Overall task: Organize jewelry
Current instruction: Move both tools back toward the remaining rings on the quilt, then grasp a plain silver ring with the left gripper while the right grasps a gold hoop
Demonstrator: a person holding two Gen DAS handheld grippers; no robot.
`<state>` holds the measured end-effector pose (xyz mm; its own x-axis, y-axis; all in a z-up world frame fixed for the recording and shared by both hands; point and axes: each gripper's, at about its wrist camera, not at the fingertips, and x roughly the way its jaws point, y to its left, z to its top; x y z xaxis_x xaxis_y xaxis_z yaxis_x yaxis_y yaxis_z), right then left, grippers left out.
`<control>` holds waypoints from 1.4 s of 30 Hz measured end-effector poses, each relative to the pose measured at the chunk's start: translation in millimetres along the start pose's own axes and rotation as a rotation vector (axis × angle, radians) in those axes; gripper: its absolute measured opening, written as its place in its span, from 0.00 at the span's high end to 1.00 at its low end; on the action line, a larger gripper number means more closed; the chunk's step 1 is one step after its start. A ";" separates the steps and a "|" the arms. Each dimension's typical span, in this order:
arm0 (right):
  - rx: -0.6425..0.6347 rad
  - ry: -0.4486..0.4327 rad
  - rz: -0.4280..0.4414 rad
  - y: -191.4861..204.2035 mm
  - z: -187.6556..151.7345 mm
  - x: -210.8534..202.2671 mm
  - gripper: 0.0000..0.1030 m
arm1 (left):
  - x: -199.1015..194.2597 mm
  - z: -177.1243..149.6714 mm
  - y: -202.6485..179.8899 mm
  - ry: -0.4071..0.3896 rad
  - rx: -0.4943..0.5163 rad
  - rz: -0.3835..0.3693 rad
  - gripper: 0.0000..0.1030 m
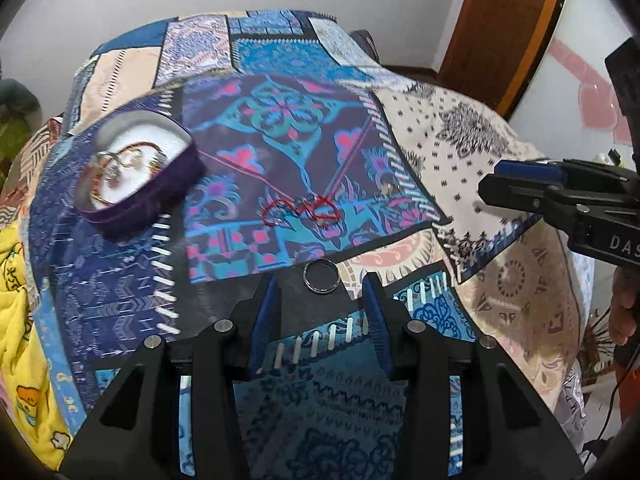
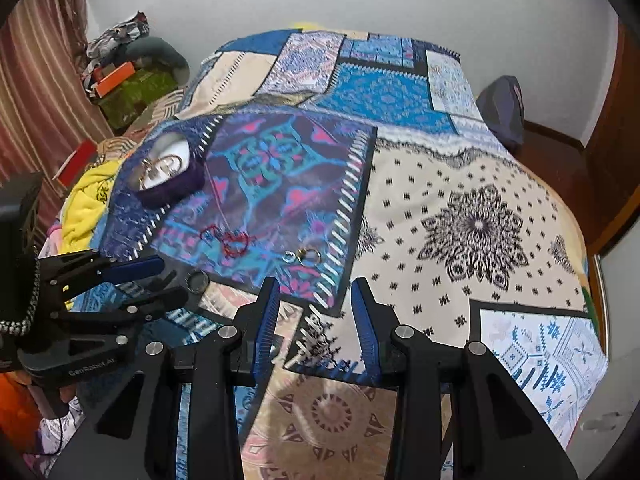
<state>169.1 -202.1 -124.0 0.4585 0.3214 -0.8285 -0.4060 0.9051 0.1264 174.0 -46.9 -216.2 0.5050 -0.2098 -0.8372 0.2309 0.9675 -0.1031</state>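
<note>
A purple jewelry box [image 1: 144,172] with a white lining holds several pieces at the left of the patchwork bedspread; it also shows in the right wrist view [image 2: 170,176]. A red thread necklace [image 1: 298,210] lies on the spread [image 2: 228,238]. A silver ring [image 1: 321,275] lies just ahead of my open left gripper [image 1: 323,284], between its fingertips [image 2: 196,280]. Two small rings [image 2: 304,257] lie ahead of my open right gripper [image 2: 316,286]. The right gripper also shows side-on in the left wrist view [image 1: 492,178].
The patchwork bedspread [image 2: 460,220] covers the whole bed. A yellow blanket [image 1: 24,320] lies at the left edge. Boxes and clutter [image 2: 120,80] sit by the curtain at the far left. A wooden door [image 1: 500,32] stands at the right.
</note>
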 end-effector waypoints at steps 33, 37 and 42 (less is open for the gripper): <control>-0.092 0.093 0.004 5.8 13.7 71.7 0.81 | 12.5 -4.0 9.6 -0.066 -0.018 0.013 0.81; -0.075 0.081 0.004 3.7 13.6 65.7 0.81 | 8.7 -3.8 11.4 -0.068 -0.031 0.011 0.81; -0.062 0.029 0.004 4.4 15.8 44.2 0.81 | -4.6 -3.1 16.9 -0.096 -0.041 0.024 0.81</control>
<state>200.0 -179.5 -151.4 0.4339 0.3160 -0.8437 -0.4565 0.8845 0.0965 173.1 -29.1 -215.7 0.5877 -0.1968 -0.7848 0.1845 0.9770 -0.1069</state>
